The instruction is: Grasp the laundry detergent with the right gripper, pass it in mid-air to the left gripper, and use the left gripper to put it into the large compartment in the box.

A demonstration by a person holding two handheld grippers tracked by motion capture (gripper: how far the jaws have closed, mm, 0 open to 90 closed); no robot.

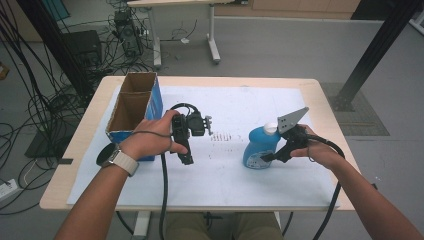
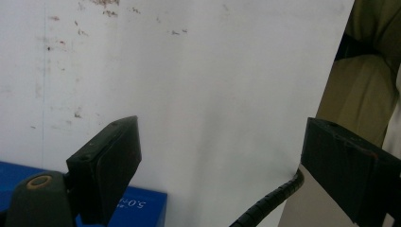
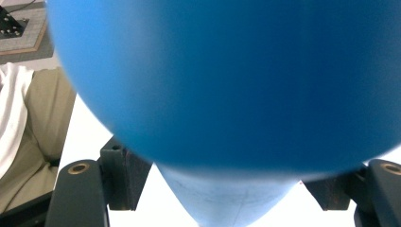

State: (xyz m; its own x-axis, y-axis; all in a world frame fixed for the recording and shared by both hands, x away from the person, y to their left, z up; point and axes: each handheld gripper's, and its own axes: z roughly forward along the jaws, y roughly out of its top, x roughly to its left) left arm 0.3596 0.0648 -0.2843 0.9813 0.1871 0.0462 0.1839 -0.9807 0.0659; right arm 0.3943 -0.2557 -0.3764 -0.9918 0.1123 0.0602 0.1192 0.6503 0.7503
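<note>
A blue bottle point(image 1: 257, 146) with a white cap stands upright on the white sheet, right of the middle. My right gripper point(image 1: 266, 157) reaches it from the right, one jaw on either side of its lower body. In the right gripper view the blurred bottle point(image 3: 227, 85) bulges over both jaws. A thin strip of white shows between each jaw and its narrow part, and the pad tips are hidden behind it. My left gripper point(image 1: 187, 156) hangs over the sheet beside the blue box, pointing toward the near edge. In the left gripper view that gripper point(image 2: 222, 165) stands wide open with nothing between its jaws.
An open blue cardboard box point(image 1: 131, 107) with two compartments stands at the left of the table; its corner point(image 2: 142, 208) lies by my left jaw. The white sheet point(image 1: 230, 185) covers most of the tabletop. Cables trail from both grippers over the near edge.
</note>
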